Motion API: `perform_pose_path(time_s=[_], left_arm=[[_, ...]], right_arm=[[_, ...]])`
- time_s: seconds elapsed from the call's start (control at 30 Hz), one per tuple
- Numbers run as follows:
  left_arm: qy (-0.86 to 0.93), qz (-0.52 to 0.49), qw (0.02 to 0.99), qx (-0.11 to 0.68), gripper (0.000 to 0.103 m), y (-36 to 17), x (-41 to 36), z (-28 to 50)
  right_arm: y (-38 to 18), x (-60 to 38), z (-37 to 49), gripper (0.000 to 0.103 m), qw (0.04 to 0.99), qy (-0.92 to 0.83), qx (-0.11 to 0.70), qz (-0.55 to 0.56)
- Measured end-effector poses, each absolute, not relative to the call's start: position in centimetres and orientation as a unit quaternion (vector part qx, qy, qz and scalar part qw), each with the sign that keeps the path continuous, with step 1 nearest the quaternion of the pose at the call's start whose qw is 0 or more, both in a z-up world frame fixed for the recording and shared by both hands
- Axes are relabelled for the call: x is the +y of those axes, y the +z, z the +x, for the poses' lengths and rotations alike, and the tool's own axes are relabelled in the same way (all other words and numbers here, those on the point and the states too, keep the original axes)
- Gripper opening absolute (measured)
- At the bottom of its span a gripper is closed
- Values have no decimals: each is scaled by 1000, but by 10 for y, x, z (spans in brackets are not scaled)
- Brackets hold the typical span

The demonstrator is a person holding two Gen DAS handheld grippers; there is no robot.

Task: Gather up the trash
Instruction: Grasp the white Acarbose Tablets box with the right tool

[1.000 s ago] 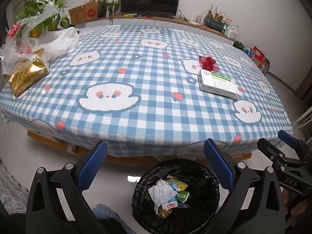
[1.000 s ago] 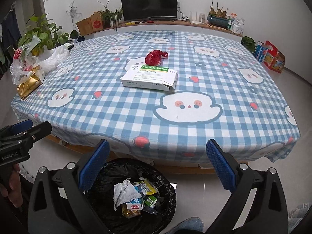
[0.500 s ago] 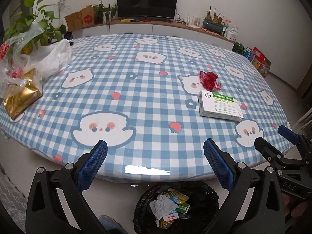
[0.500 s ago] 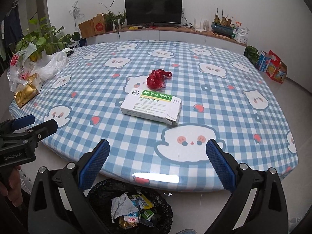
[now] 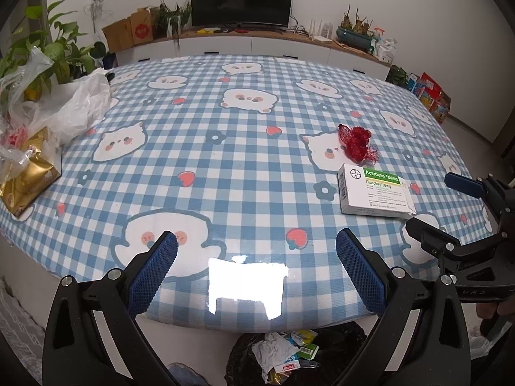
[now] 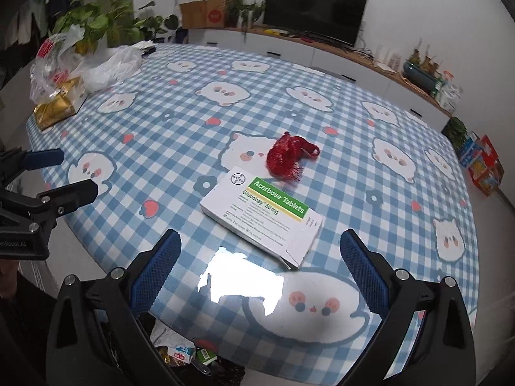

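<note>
A white tablet box [image 6: 262,218] with a green stripe lies on the checked tablecloth, just ahead of my right gripper [image 6: 260,263], which is open and holds nothing. Behind the box sits a crumpled red net [image 6: 288,156]. The left wrist view has the box [image 5: 375,194] and the red net [image 5: 355,143] far to the right of my open, empty left gripper [image 5: 256,265]. A black-lined trash bin [image 5: 296,357] holding wrappers stands on the floor below the table's near edge, also seen as the bin [image 6: 193,358] under the right gripper.
Clear plastic bags [image 5: 61,103] and a gold packet [image 5: 27,180] lie at the table's left edge by potted plants. A TV [image 5: 241,3] and a low cabinet line the far wall. Coloured boxes [image 6: 482,167] stand on the floor at right.
Both grippers have risen from over the bin and moved forward over the table edge. The right one has closed in on the tablet box. Both stayed open.
</note>
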State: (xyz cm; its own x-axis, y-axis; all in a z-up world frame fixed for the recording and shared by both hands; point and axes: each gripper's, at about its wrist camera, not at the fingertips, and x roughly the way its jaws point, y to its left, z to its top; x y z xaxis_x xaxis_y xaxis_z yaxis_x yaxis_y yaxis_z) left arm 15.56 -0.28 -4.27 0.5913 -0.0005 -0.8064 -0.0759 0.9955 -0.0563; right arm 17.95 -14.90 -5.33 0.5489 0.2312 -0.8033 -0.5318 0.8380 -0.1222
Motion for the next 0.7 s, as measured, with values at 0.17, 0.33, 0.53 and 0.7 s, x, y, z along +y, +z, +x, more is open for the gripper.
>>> perform_pose_path(time_s=[0.17,0.33,0.53,0.7], left_arm=[[22,-48,887,458,97,-50,2,163],[24,-48,882,468,97,-59,7,167],[28,-39,880,472,97,-64,12,168],[37,-38,876,480,97,-70,17,172]], right_arm=[[-60,-136,205,95,825,268,447,-221],[-71,-122,226,95,783,304,467,-277],[-93,-108,236,93,731,328,480,-357],[-107,-95,240,88,698,361,494,-372]])
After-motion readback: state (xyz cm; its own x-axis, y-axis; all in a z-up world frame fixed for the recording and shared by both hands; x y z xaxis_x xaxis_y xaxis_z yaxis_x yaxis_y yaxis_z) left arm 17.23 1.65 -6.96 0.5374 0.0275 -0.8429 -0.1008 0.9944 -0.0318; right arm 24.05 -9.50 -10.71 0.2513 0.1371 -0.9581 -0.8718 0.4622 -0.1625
